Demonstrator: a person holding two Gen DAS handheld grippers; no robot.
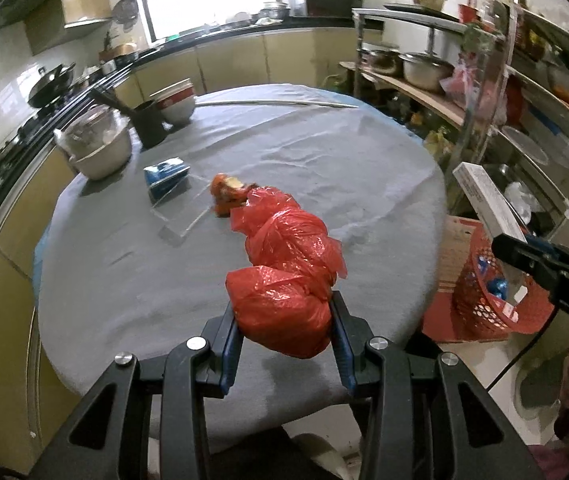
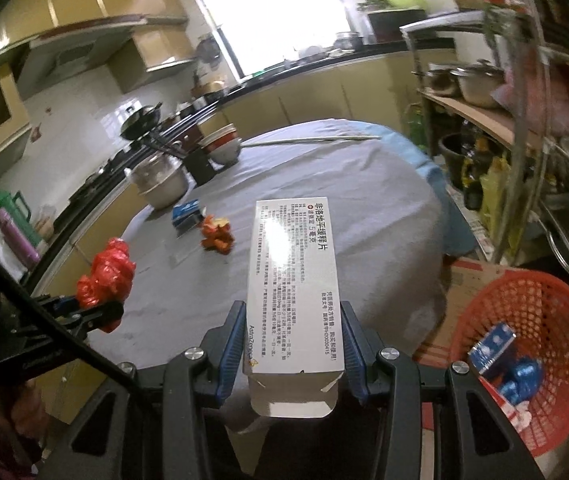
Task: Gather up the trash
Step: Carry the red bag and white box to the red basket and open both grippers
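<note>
My left gripper [image 1: 284, 312] is shut on a crumpled red plastic bag [image 1: 288, 264], held over the near part of the grey-clothed round table [image 1: 124, 280]; the bag also shows in the right wrist view [image 2: 106, 274]. My right gripper [image 2: 292, 320] is shut on a white medicine box [image 2: 292, 276], held past the table's right edge; the box shows in the left wrist view [image 1: 488, 204]. An orange wrapper [image 1: 228, 194] and a blue carton [image 1: 166, 178] lie on the table. A red mesh basket [image 2: 524, 332] on the floor holds blue trash.
A steel pot [image 1: 98, 148], a black cup [image 1: 150, 124] and stacked bowls [image 1: 176, 100] stand at the table's far left. A metal shelf rack [image 1: 504, 92] with pots is on the right. A cardboard box [image 2: 468, 280] lies beside the basket.
</note>
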